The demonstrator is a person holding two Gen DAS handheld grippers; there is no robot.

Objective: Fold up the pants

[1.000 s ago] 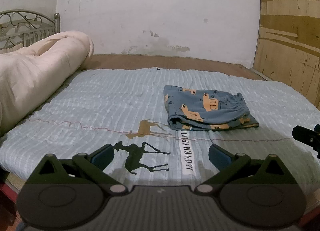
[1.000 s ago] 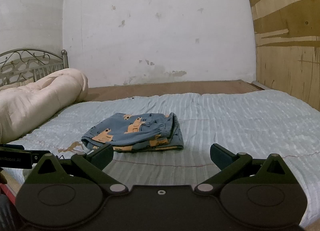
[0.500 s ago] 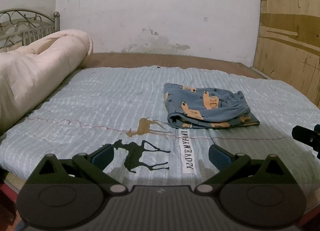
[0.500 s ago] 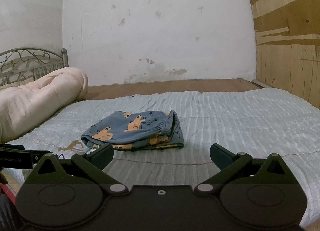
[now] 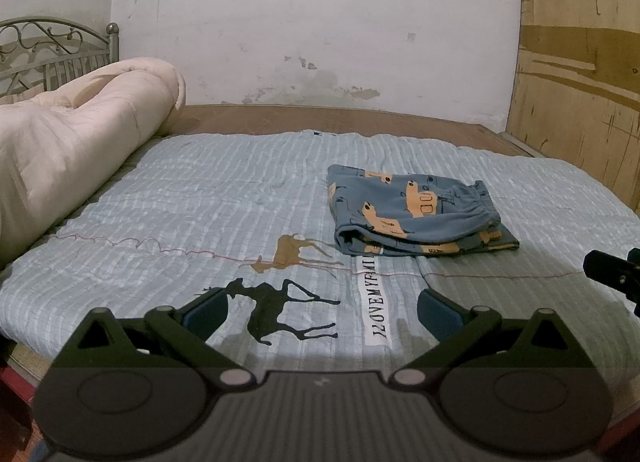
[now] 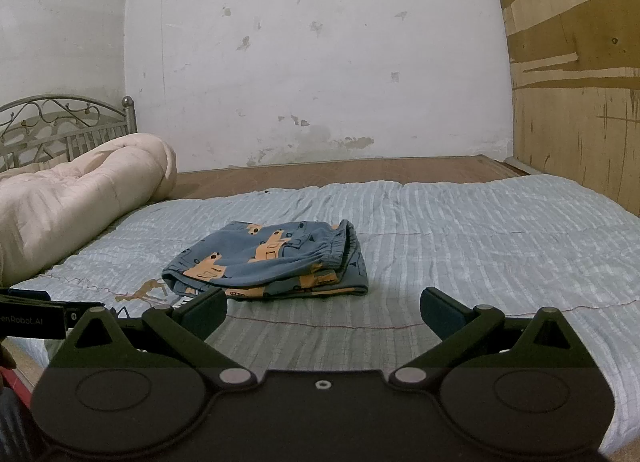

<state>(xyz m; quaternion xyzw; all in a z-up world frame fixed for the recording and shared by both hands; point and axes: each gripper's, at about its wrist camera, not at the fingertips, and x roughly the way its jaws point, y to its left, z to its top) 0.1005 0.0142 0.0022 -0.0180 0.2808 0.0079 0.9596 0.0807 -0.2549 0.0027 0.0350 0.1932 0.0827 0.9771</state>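
The blue pants (image 5: 416, 214) with orange print lie folded in a compact stack on the light blue bedspread (image 5: 200, 198). They also show in the right wrist view (image 6: 272, 266). My left gripper (image 5: 320, 312) is open and empty, held back near the bed's front edge, short of the pants and to their left. My right gripper (image 6: 322, 310) is open and empty, just in front of the pants. Part of the right gripper shows at the right edge of the left wrist view (image 5: 612, 274).
A rolled cream duvet (image 5: 68, 150) lies along the left side, in front of a metal headboard (image 6: 60, 122). A plywood wall (image 5: 580, 82) stands on the right. The bedspread has deer prints (image 5: 280, 310) near the front edge.
Both grippers have drawn back slightly from the folded pants. The pants have not moved.
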